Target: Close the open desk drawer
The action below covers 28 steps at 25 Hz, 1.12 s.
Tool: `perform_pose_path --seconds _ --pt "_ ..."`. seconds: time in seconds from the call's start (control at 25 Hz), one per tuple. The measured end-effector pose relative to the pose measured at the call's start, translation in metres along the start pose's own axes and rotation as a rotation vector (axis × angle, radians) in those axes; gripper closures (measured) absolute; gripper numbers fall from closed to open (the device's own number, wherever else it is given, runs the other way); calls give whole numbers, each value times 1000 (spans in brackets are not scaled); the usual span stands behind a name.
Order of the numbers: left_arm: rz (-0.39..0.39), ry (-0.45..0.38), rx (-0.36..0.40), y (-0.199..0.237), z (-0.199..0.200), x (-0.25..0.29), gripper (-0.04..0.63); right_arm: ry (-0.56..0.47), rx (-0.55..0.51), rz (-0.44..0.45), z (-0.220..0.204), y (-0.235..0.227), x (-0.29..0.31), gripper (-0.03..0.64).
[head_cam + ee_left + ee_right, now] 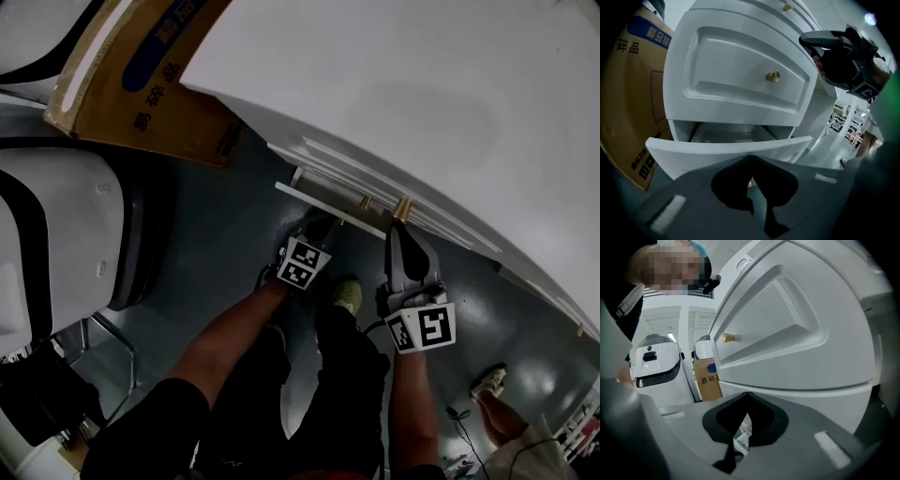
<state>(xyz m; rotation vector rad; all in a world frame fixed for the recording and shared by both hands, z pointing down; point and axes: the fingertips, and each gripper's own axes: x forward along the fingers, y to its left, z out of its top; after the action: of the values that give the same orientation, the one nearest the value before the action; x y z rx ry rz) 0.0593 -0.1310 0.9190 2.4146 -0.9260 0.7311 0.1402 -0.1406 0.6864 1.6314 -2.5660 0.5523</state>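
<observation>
Jaws together near white, pulled-out desk drawer (693,151)

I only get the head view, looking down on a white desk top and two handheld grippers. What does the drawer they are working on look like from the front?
Observer: In the left gripper view the open drawer is pulled well out, and its inside shows behind the front panel.
Visitor: What sits above it?
Observer: The upper drawer is shut, and a brass knob sits on its framed front.
Visitor: Are the grippers pinching anything?
Observer: The jaws of both the left gripper and the right gripper are together. The left tips are at the open drawer's front, touching or not I cannot tell.
</observation>
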Motion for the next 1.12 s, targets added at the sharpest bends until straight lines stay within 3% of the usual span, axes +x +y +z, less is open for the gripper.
perform_pose_path --seconds 1.12 --pt "17 -79 0 21 43 43 595 -5 -80 45 9 -2 10 597"
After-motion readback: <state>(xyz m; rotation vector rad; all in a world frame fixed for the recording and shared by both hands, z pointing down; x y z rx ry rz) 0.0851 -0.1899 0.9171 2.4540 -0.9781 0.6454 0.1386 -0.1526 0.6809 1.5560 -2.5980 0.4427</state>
